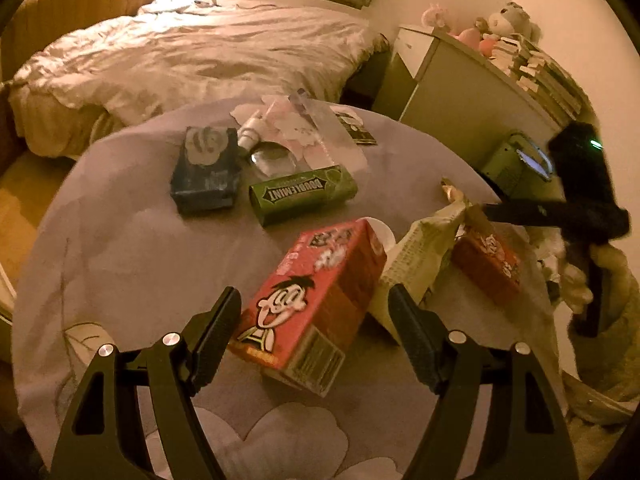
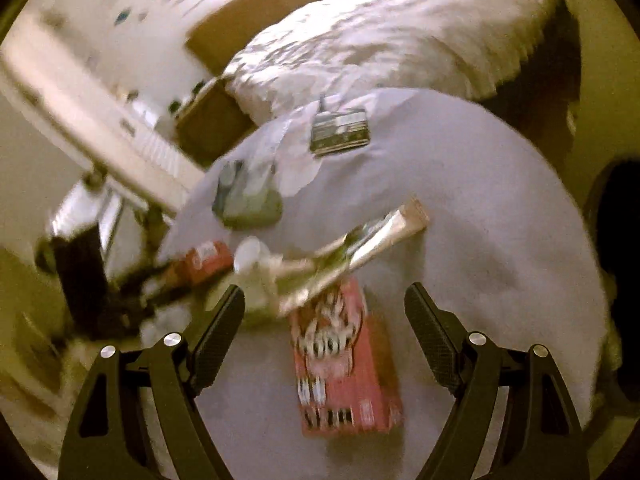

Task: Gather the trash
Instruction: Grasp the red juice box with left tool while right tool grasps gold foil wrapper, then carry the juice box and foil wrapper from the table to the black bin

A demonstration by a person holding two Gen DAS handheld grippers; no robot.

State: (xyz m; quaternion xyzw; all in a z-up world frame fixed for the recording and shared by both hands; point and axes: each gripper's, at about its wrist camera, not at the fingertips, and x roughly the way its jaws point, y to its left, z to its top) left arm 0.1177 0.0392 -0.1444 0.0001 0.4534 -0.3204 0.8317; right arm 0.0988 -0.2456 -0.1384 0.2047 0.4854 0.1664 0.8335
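Red carton [image 1: 308,300] on table [image 1: 120,248] | left gripper [image 1: 316,332] open, straddling it

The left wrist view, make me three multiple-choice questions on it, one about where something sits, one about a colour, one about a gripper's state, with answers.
1. Where does the Doublemint gum pack lie relative to the dark blue box?
A. On top of it
B. Beside it on the round table
C. On the bed

2. What is the main colour of the cartoon carton nearest the left gripper?
A. Red
B. Yellow
C. White

3. How does the left gripper stand?
A. Shut on the carton
B. Shut on nothing
C. Open, its pads clear of the carton

Answers: 1 B, the green pack rests on the tablecloth next to the blue box. 2 A, its faces are red with a cartoon face. 3 C, the jaws stand wide with the carton between them, neither pad pressing on it.
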